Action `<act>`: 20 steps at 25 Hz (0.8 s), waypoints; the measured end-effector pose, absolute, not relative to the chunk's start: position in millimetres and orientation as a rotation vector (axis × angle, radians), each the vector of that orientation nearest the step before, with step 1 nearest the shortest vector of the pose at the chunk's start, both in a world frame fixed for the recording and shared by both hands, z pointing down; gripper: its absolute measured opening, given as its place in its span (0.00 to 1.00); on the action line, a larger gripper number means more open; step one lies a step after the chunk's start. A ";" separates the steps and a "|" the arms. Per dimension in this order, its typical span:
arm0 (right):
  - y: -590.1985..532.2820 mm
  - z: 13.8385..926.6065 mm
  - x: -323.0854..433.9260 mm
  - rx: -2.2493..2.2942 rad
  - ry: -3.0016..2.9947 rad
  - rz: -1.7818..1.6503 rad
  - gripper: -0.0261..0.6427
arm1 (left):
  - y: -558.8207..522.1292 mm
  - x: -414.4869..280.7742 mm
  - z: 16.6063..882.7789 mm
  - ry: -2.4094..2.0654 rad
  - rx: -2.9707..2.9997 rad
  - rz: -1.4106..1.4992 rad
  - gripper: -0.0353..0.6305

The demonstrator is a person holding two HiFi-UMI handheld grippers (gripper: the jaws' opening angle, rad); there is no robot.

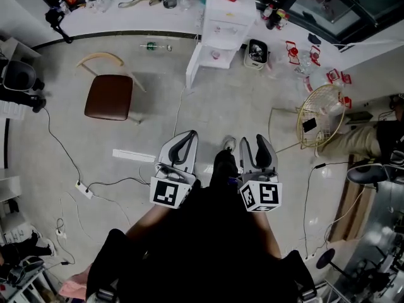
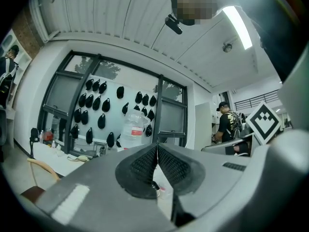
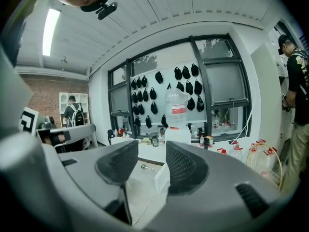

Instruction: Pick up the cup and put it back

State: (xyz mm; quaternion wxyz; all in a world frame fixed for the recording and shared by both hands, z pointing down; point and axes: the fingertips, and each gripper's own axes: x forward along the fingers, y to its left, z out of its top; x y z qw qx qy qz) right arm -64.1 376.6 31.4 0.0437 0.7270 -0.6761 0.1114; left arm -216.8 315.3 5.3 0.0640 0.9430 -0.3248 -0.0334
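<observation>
Claws side by side over a pale grey floor (image 1: 208,106), held by a person dressed in black (image 1: 196,251). The left claw (image 2: 157,146) has its ribbed black pads pressed together at the tips with nothing between them. The right claw (image 3: 152,148) stands half open, and through the moderate gap between its pads only floor and room can be seen.

The cup cannot be singled out. Well ahead of both claws, a long white table (image 1: 126,19) along the window wall carries jars and bottles too small to tell apart. The cup's long axis, and which way it points, cannot be told.

Straight ahead of the right claw, above its gap, a large clear plastic water bottle with a red label (image 3: 177,108) stands upright. Behind it, rows of dark caps (image 3: 183,74) hang on a pale panel.

Ahead and to the left of the left claw sits a brown-seated chair with a curved pale wooden back (image 1: 108,96). To the right of the right claw, a round gold wire fan guard (image 1: 320,115) leans tilted off the floor. A small green bottle (image 1: 154,46) lies on its side on the floor, just short of the table. Thin black cables and a white power strip (image 1: 83,189) trail across the floor to the left of the left claw.
</observation>
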 end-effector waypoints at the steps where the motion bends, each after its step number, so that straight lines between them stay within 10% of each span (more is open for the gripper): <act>1: 370.1 34.8 -57.7 2.219 -2.069 0.340 0.30 | 310.4 -211.1 7.7 -0.984 2.845 -0.089 0.06; 20: 174.4 89.5 122.1 1.868 -2.255 0.320 0.30 | 166.2 -23.3 33.6 -1.255 2.718 -0.012 0.06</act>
